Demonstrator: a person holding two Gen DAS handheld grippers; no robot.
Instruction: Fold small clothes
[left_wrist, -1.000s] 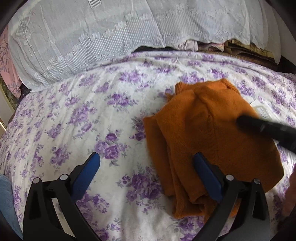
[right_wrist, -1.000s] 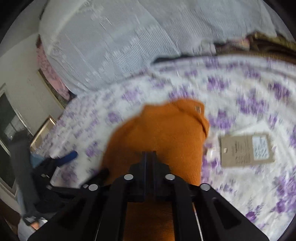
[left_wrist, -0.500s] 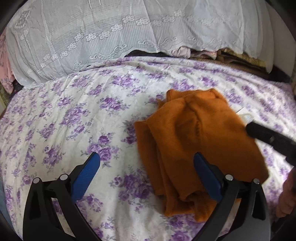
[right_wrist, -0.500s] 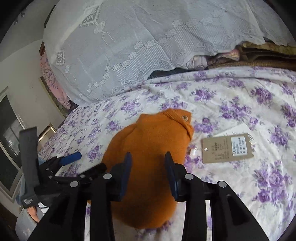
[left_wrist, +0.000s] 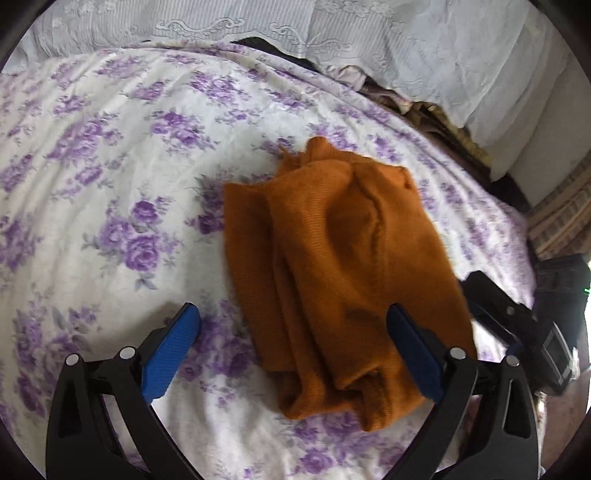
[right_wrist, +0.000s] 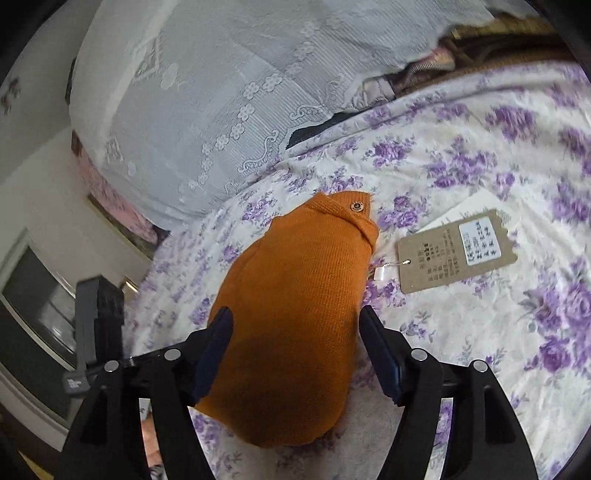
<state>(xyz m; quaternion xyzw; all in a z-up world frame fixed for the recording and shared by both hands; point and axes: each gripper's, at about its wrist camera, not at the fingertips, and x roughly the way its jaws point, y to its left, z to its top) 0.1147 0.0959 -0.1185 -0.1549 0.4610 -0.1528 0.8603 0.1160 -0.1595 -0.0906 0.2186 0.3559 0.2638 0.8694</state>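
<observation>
A small orange knit garment (left_wrist: 340, 258) lies folded in a compact bundle on the purple-flowered bedsheet (left_wrist: 110, 177). My left gripper (left_wrist: 291, 321) is open and empty, hovering above the garment's near edge, with one finger left of the garment over the sheet and one over its right part. In the right wrist view the garment (right_wrist: 295, 317) shows its buttoned collar at the far end. My right gripper (right_wrist: 295, 328) is open and empty, its fingers spread over the garment's near end. The right gripper also shows at the right edge of the left wrist view (left_wrist: 517, 328).
A brown paper hang tag (right_wrist: 458, 251) lies on the sheet to the right of the garment, tied to it by a thread. A white lace-covered pile (right_wrist: 207, 103) and stacked fabrics (left_wrist: 436, 114) line the far side of the bed.
My right gripper was shut on the orange garment a second ago; it has opened, let go and drawn back. My left gripper stayed open and swung to the right.
</observation>
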